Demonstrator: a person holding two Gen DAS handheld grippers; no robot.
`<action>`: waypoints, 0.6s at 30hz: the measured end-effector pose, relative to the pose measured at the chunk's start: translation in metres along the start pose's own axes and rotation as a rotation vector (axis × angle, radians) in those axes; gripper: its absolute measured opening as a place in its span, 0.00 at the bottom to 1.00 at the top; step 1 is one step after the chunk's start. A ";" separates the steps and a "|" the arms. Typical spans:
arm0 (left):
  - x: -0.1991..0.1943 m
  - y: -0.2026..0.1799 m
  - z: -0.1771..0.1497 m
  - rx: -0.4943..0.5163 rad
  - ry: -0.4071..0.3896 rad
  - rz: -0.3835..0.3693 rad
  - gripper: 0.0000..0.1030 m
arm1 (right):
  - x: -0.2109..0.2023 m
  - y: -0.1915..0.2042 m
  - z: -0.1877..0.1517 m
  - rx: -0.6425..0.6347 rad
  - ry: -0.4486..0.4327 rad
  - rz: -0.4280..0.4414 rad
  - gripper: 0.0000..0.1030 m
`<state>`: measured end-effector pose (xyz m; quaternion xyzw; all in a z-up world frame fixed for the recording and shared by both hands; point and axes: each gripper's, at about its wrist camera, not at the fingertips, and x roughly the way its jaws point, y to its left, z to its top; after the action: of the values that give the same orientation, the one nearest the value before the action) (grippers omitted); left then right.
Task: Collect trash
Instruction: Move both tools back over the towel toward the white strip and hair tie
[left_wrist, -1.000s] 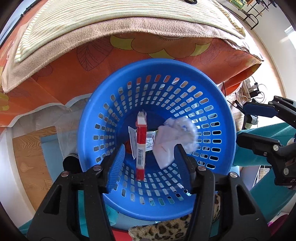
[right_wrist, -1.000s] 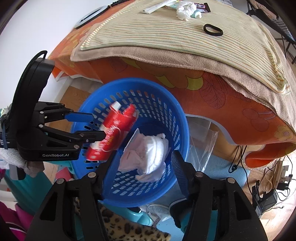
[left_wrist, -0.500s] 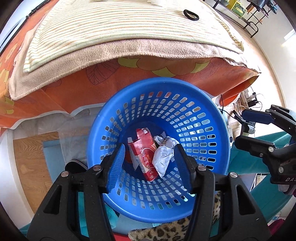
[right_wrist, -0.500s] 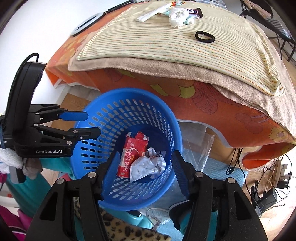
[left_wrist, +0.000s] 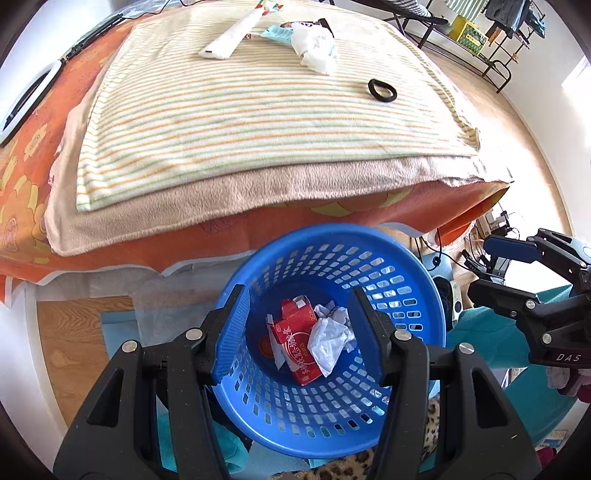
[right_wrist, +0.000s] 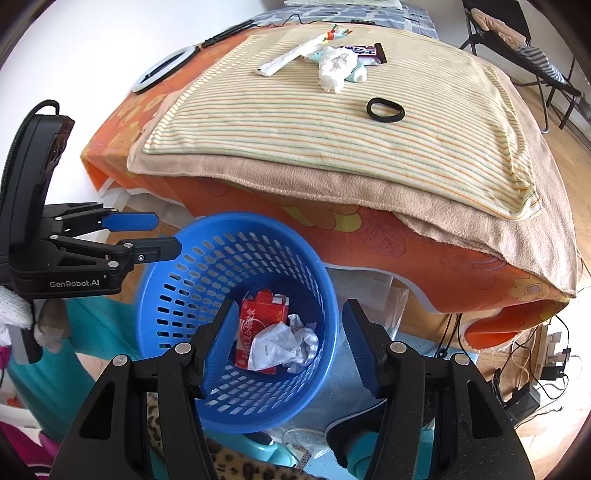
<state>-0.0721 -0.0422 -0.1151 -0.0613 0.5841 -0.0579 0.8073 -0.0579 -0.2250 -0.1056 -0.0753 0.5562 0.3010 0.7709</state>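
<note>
A blue perforated basket (left_wrist: 402, 266) (right_wrist: 184, 273) stands on the floor beside the bed. In it lie a red carton (left_wrist: 295, 343) (right_wrist: 258, 325) and a crumpled white paper (left_wrist: 328, 339) (right_wrist: 284, 343). My left gripper (left_wrist: 299, 332) (right_wrist: 147, 236) is open and empty above the basket. My right gripper (right_wrist: 288, 347) (left_wrist: 495, 266) is open and empty above it too. On the striped blanket far back lie a crumpled tissue (left_wrist: 314, 48) (right_wrist: 334, 68), a long white wrapper (left_wrist: 229, 37) (right_wrist: 288, 57), a dark candy wrapper (right_wrist: 364, 51) and a black hair tie (left_wrist: 382, 90) (right_wrist: 385, 110).
The bed has a striped blanket (left_wrist: 258, 122), a beige cover (right_wrist: 295, 177) and an orange flowered sheet (right_wrist: 406, 251). A white ring light (right_wrist: 162, 68) lies at its far left. Cables and a power strip (right_wrist: 532, 369) lie on the wooden floor at right. Leopard-print fabric (right_wrist: 236, 465) lies below.
The red carton and the white paper fell from mid-air to the basket bottom. Both grippers rose and pulled back, bringing the bed top and its litter into view.
</note>
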 end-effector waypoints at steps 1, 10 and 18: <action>-0.002 0.000 0.004 -0.002 -0.008 0.001 0.55 | -0.002 -0.001 0.002 0.003 -0.006 -0.006 0.56; -0.021 0.013 0.045 -0.020 -0.087 0.008 0.55 | -0.018 -0.017 0.026 0.034 -0.064 -0.039 0.56; -0.026 0.023 0.085 -0.031 -0.125 0.007 0.55 | -0.030 -0.032 0.050 0.058 -0.111 -0.046 0.56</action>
<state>0.0012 -0.0127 -0.0681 -0.0750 0.5336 -0.0421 0.8413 -0.0057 -0.2397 -0.0666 -0.0491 0.5194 0.2705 0.8091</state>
